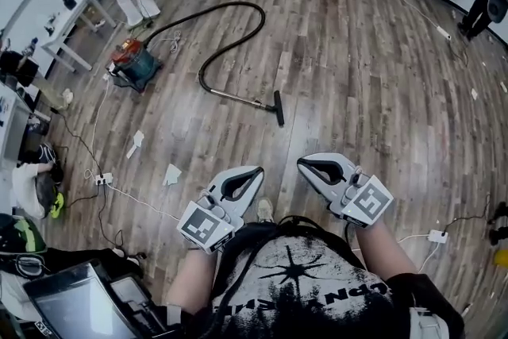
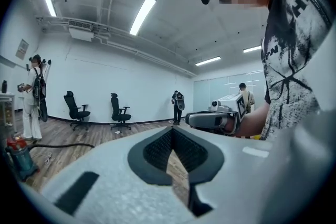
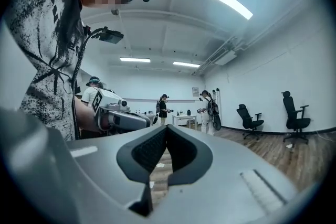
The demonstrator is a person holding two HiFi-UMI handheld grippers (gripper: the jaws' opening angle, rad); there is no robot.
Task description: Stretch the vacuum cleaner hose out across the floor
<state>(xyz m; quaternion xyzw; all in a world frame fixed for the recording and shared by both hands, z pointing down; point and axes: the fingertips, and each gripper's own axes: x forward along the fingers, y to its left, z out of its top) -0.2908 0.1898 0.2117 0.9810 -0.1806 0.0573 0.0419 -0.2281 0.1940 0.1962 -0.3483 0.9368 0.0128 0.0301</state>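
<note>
Standing a good way back from the job, the person holds both tools at waist height, pointing roughly level out over the wooden floor [image 1: 357, 75]. The left gripper [image 1: 255, 173] has its fingers pressed together with nothing between them, and the right gripper [image 1: 308, 165] is the same, closed and empty; each gripper's own view shows only bare floor past the closed tips. The vacuum cleaner [image 1: 131, 65] sits off to the person's front left, near a white surface [image 1: 75, 20] by the wall. Its black hose [image 1: 238, 4] leaves the body, swings away in a wide arc, then doubles back in a hook toward the person. There it joins the stiff tube [image 1: 242, 97], which runs across the view from left to right and ends at the floor nozzle [image 1: 279, 109]. So the hose is curled rather than laid out, and stretching has not begun. What matters for the reach is that the nozzle end is the nearest part, lying straight ahead, about in line with the gap between the two grippers but well apart from both and far below them. The loop and the machine lie farther away and to the left, so I'd judge the left hand better placed for the hose itself, while either could take the tube. From the left gripper view the hose [image 2: 58, 145] shows low at the left edge, not ahead of the fingers.
</note>
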